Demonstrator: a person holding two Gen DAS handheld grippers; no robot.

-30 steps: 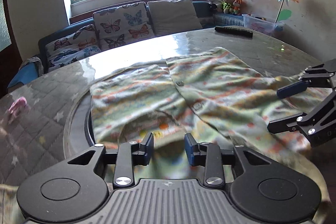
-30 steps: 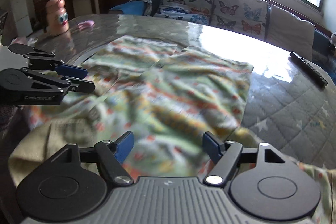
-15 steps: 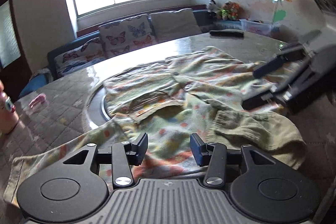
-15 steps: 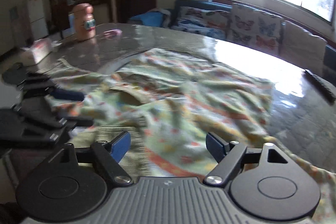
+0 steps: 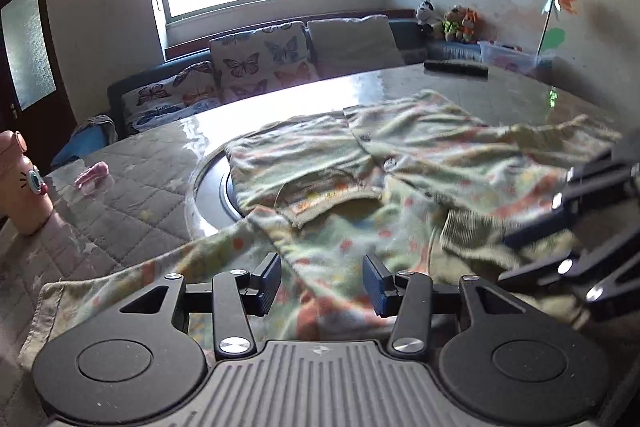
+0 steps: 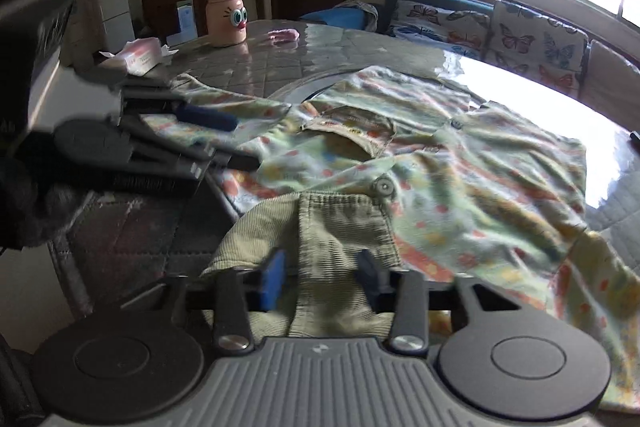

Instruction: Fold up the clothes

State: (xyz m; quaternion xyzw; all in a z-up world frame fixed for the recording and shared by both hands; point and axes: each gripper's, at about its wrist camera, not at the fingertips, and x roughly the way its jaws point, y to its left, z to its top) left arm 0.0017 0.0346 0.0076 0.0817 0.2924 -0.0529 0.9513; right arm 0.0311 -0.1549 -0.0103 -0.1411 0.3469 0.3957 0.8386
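A pale green patterned shirt [image 5: 400, 163] with buttons and a ribbed olive collar [image 6: 320, 227] lies spread open on the round table [image 5: 140, 187]. It also shows in the right wrist view [image 6: 460, 167]. My left gripper [image 5: 322, 281] is open and empty, low over the near shirt edge and its left sleeve [image 5: 132, 275]. My right gripper [image 6: 320, 277] is open, its jaws either side of the collar's near edge. Each gripper shows in the other's view, the right one [image 5: 568, 235] and the left one [image 6: 192, 139].
A pink character bottle [image 6: 226, 13] and a tissue pack [image 6: 140, 55] stand at the table's far left. A small pink item [image 5: 92, 173] lies nearby. A black remote [image 5: 456, 69] lies at the far edge. A sofa with butterfly cushions [image 5: 260, 63] is behind.
Both grippers have pulled back toward the near table edge, so more of the shirt shows. The collar now lies between the right gripper's jaws, which have narrowed. The left jaws have widened.
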